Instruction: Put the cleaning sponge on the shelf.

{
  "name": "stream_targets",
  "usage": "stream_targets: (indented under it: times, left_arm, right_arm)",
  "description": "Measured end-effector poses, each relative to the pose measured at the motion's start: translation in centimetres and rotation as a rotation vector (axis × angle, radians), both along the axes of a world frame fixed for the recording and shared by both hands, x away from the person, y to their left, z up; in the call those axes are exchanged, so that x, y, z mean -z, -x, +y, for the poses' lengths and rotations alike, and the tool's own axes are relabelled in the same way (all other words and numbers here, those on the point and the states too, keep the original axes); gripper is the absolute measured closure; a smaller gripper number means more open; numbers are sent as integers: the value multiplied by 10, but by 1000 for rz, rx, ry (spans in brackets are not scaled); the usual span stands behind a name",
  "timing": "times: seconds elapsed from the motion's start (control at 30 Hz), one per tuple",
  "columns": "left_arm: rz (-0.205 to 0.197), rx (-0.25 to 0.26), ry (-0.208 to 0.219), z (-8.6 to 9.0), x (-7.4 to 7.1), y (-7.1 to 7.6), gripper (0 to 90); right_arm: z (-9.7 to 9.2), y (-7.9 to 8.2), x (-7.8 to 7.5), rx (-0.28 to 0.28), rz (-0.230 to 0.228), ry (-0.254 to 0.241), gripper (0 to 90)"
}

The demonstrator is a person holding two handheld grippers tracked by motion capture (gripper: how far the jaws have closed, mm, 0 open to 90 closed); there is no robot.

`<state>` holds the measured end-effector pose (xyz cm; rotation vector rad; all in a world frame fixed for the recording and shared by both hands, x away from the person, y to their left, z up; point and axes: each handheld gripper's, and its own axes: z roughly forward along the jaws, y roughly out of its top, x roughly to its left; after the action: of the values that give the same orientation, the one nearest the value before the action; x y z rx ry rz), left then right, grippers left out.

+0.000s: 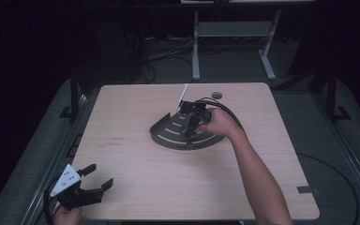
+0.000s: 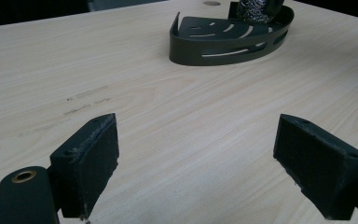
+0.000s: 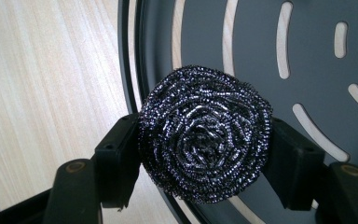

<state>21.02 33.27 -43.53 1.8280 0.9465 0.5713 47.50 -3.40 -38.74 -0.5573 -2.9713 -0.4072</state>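
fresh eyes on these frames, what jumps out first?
The steel wool scourer, clamped between the right gripper's jaws just above the dark slotted corner caddy near the far middle of the table. After that, the left gripper at the near left corner, jaws wide open over bare wood, holding nothing.
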Motion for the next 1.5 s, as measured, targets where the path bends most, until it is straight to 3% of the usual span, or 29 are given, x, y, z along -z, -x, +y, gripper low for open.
stream_targets:
  times: [0.8,1.13,1.5]
  left_arm:
    - [2,-2,-1,1,0,0,133]
    - [2,-2,-5,1,0,0,133]
    - [2,-2,-4,2,0,0,133]
  right_arm:
    - [3,-15,20,67,26,8,333]
    - [5,-19,27,86,16,19,331]
    - [4,-25,36,107,40,22,330]
